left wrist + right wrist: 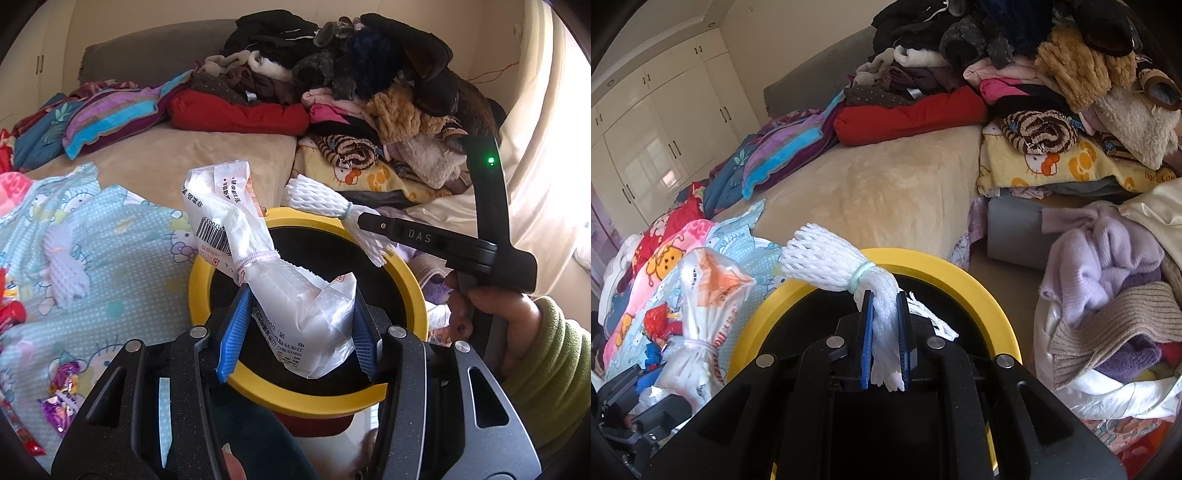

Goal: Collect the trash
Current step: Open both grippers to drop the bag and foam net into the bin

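While both grippers hover over the yellow bin rim (413,280), left gripper (299,332) pinches plastic wrapper (295,295), right gripper (885,332) foam net (827,258).

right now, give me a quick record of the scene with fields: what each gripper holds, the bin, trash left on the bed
left gripper: shut on white plastic bag, over the bin
right gripper: shut on white foam net, above the bin's far rim
bin: yellow rim, dark inside, contents not visible
trash on bed: another foam net, snack wrappers on the Hello Kitty sheet
background: clothes pile
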The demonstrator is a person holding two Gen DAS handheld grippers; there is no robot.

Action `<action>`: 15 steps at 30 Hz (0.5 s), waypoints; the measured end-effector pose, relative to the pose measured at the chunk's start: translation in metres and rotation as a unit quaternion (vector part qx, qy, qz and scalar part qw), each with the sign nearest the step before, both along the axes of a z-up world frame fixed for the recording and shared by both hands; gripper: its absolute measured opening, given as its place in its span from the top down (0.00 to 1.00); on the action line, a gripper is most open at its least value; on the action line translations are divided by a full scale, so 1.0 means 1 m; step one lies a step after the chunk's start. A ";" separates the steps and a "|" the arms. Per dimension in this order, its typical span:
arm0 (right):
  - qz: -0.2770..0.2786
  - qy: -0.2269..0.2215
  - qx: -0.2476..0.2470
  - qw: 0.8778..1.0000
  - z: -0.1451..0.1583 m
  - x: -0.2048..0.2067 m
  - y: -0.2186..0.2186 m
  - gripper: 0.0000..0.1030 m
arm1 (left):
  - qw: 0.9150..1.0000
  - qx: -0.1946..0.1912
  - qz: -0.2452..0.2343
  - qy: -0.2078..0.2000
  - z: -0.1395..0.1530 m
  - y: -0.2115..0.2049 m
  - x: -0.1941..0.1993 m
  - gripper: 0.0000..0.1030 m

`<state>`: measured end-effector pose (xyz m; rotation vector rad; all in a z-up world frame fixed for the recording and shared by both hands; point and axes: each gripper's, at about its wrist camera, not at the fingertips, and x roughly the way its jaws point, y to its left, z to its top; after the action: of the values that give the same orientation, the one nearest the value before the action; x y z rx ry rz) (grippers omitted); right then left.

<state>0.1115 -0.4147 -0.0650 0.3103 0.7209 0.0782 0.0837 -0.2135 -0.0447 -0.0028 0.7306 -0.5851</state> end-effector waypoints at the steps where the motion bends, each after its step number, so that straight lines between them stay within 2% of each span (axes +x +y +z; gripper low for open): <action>1: 0.000 0.000 0.002 1.000 0.000 0.000 -0.001 0.86 | 1.000 0.000 0.000 0.001 -0.001 -0.002 0.002 0.59; 2: 0.002 -0.001 0.007 1.000 -0.001 0.000 -0.002 0.86 | 1.000 0.000 0.000 0.000 -0.003 -0.003 0.003 0.58; 3: 0.003 0.000 0.010 1.000 -0.001 0.001 -0.002 0.81 | 1.000 0.000 0.000 -0.001 -0.004 -0.005 0.004 0.55; 4: 0.004 0.000 0.015 1.000 -0.002 0.001 -0.003 0.75 | 1.000 -0.002 -0.001 0.000 -0.006 -0.005 0.006 0.45; 5: 0.004 -0.001 0.017 1.000 -0.002 0.001 -0.004 0.61 | 1.000 0.000 0.005 0.000 -0.007 -0.005 0.007 0.36; 6: 0.004 -0.003 0.016 1.000 -0.002 0.000 -0.004 0.55 | 1.000 0.001 0.011 -0.002 -0.008 -0.003 0.007 0.18; 7: 0.002 -0.003 0.012 1.000 -0.001 0.000 -0.003 0.53 | 1.000 -0.004 0.017 -0.003 -0.008 0.001 0.008 0.10; 11: -0.001 -0.012 0.011 1.000 0.003 -0.001 -0.001 0.41 | 0.999 -0.004 0.041 -0.010 -0.005 0.013 0.009 0.10; 15: 0.003 -0.019 0.008 1.000 0.008 -0.003 0.005 0.39 | 0.998 -0.009 0.057 -0.023 0.000 0.025 0.008 0.10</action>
<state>0.1086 -0.4093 -0.0570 0.3218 0.6832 0.0951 0.0916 -0.1886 -0.0444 -0.0471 0.6750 -0.4813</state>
